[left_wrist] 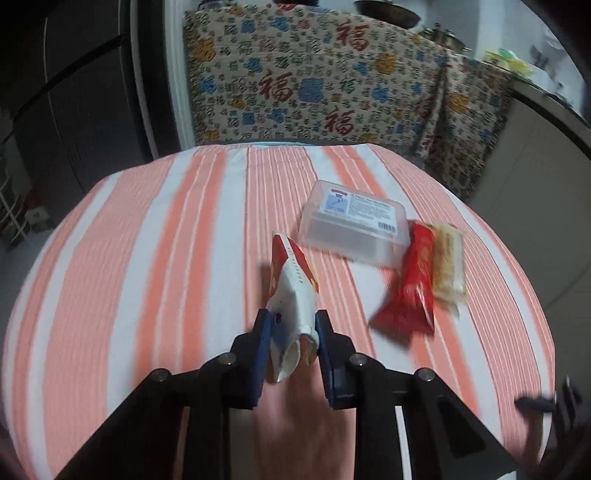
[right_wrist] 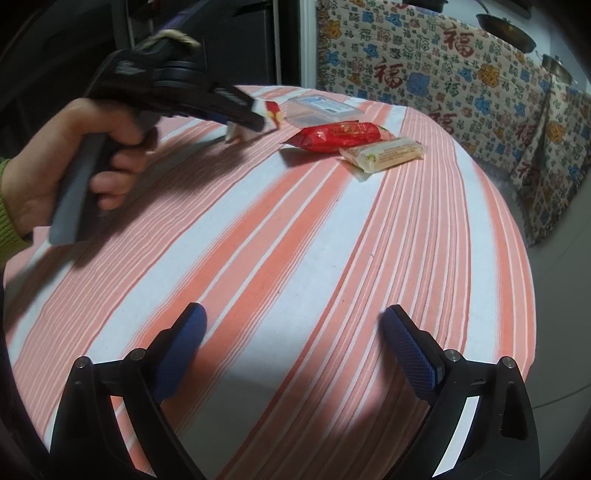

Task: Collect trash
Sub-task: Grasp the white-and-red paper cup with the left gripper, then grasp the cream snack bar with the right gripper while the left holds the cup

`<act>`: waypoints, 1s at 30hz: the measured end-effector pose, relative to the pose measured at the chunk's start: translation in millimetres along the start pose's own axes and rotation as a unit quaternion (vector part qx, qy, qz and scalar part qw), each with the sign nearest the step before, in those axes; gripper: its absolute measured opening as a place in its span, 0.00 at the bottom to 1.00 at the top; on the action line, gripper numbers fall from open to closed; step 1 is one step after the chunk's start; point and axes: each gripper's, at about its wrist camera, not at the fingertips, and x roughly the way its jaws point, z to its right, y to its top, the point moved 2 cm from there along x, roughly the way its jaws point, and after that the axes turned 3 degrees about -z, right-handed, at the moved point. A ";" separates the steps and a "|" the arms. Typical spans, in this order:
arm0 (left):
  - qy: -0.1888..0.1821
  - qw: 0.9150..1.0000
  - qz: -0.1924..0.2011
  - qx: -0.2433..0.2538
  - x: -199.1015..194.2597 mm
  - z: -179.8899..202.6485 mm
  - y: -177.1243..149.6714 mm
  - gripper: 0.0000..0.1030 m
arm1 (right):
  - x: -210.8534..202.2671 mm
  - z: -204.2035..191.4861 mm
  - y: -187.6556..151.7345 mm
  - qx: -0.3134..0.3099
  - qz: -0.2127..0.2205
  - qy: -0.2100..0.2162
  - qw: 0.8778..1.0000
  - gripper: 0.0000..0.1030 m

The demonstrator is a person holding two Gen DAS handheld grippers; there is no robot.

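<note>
My left gripper (left_wrist: 293, 319) is shut on a crumpled white, red and blue wrapper (left_wrist: 293, 291) and holds it over the striped tablecloth (left_wrist: 147, 240). In the right wrist view the left gripper (right_wrist: 255, 123) shows at the far left with the wrapper (right_wrist: 271, 110) in its tip. A red snack packet (left_wrist: 413, 284) (right_wrist: 336, 134) and a pale yellow snack packet (left_wrist: 448, 264) (right_wrist: 384, 153) lie side by side to the right. A clear plastic box (left_wrist: 354, 225) (right_wrist: 321, 109) lies behind them. My right gripper (right_wrist: 293, 325) is open and empty above the near part of the table.
A patterned cloth (left_wrist: 314, 74) (right_wrist: 461, 74) covers furniture behind the table. Pans (right_wrist: 506, 29) sit on top of it. The table edge (right_wrist: 524, 258) curves round on the right, with floor beyond it. A dark cabinet (left_wrist: 74, 92) stands at the left.
</note>
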 end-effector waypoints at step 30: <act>0.030 0.999 -0.008 0.005 -29.5 -8.5 -93.3 0.80 | -7.8 12.2 1.4 0.028 -0.003 0.007 1.000 0.91</act>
